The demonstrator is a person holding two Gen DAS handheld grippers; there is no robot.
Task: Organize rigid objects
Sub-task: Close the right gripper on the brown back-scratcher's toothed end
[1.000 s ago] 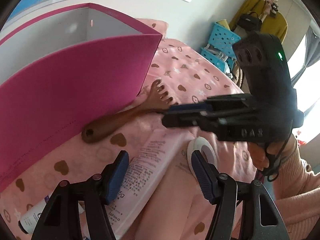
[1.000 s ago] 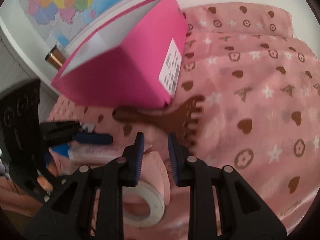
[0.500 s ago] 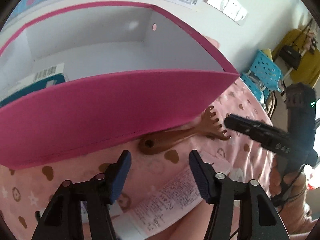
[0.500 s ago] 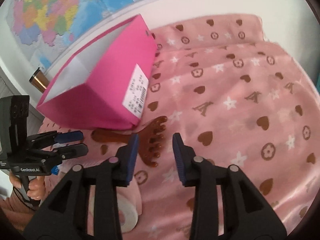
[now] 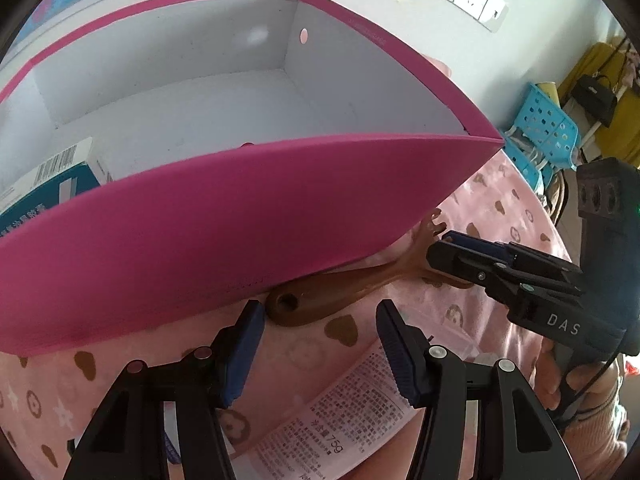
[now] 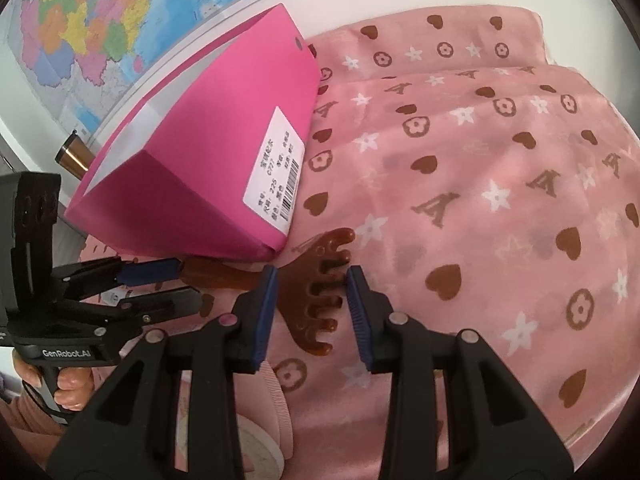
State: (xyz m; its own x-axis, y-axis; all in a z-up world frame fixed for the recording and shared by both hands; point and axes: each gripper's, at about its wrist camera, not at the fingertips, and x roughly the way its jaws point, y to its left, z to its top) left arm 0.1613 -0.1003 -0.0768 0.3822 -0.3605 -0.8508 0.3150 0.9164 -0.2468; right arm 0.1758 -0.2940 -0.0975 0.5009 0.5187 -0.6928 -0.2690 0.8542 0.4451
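A brown wooden comb lies on the pink patterned cloth, its handle tucked against the open pink box. My right gripper is open, and the comb's toothed head lies between its pads without touching them. It shows at the right in the left wrist view too, as the right gripper at the teeth. My left gripper is open just short of the handle's holed end. The left gripper also shows at the left of the right wrist view.
The pink box is white inside and holds a blue-and-white carton. A printed tube lies under my left gripper, a tape roll under my right. A copper cylinder is behind the box and a blue basket beyond the bed.
My right gripper's jaws have widened and moved over the comb's head. My left gripper swung off the tube toward the box and the handle end, and its jaws narrowed a little.
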